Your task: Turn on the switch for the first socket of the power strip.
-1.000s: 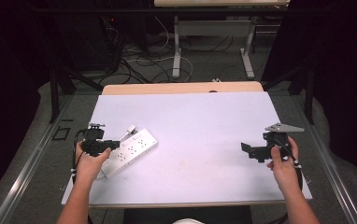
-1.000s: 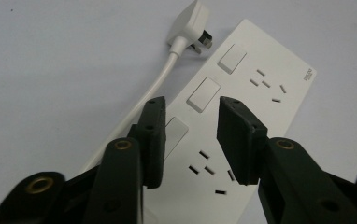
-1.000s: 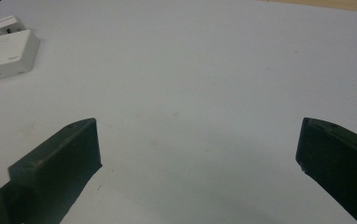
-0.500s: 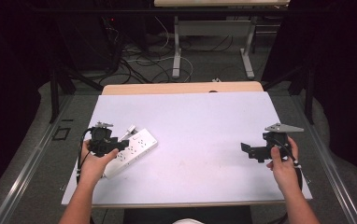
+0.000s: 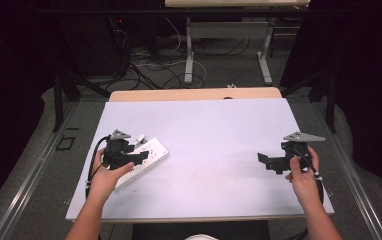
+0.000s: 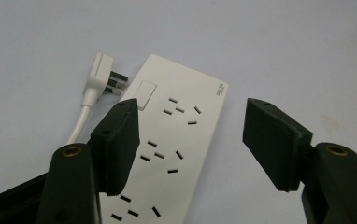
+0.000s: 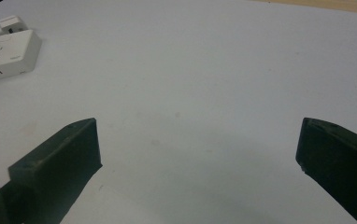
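Plainly, largest to smallest:

Table (image 5: 214,130): a pale, flat top, bare across the middle and right, with a wooden strip along its far edge.

Power strip (image 5: 146,159): a white, rigid plastic bar lying flat and slantwise on the left part of the table, socket face up, with a switch at its far end. From the look of it, it is stiff, fairly light, and smooth enough to slip on the tabletop. The best hold is probably across its narrow width, pads on the two long side walls near the middle, not on the socket face.

Left gripper (image 6: 190,140): released, jaws spread wide, hanging just above the strip. One jaw is over the bar's left edge, the other over bare table beyond its right edge, so they straddle it without touching, as far as I can tell.

Right gripper (image 5: 262,159): also released, jaws wide apart, held over empty table at the right, well apart from the strip.

Plug (image 6: 100,74): white and angled, prongs pointing at the strip's switch end, lying just beside it with its soft cord (image 6: 79,122) trailing back; likely to drag when the bar is lifted.
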Action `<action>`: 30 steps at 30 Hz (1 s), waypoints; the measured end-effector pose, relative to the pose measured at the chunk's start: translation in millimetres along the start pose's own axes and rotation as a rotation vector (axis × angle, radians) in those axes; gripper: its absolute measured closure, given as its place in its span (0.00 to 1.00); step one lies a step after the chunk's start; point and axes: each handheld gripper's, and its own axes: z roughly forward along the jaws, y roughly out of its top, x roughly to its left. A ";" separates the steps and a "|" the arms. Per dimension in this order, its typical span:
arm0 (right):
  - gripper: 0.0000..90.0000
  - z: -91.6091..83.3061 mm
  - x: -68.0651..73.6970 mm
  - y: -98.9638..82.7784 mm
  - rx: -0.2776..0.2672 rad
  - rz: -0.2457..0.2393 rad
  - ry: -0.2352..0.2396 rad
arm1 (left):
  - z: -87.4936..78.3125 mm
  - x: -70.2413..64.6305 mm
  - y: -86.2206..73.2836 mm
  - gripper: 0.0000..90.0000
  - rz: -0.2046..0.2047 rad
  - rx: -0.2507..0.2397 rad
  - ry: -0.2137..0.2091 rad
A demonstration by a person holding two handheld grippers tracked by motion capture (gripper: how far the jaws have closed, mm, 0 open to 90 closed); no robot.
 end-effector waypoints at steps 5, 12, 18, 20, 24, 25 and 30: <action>0.00 0.2 0.8 0.0 0.001 0.001 0.000 | 0.4 -5.2 0.8 0.30 -0.009 -0.035 -0.040; 0.00 -0.1 0.7 0.2 0.005 -0.007 0.005 | 3.1 -13.3 0.9 0.00 -0.011 -0.039 -0.064; 0.00 0.2 0.6 0.3 -0.002 -0.013 0.009 | -0.6 -18.6 2.3 0.00 0.006 -0.078 -0.109; 0.00 0.1 0.6 0.2 -0.002 -0.015 0.009 | -3.8 -20.2 3.3 0.00 0.026 -0.080 -0.125; 0.00 0.4 1.1 0.2 0.001 -0.014 0.010 | -6.2 -23.7 4.8 0.00 0.022 -0.099 -0.132; 0.00 0.1 1.3 0.3 0.004 -0.015 0.007 | -6.3 -23.9 5.0 0.00 0.022 -0.105 -0.131; 0.00 0.4 2.1 0.3 0.003 -0.017 0.008 | -6.6 -25.2 5.5 0.00 0.020 -0.114 -0.118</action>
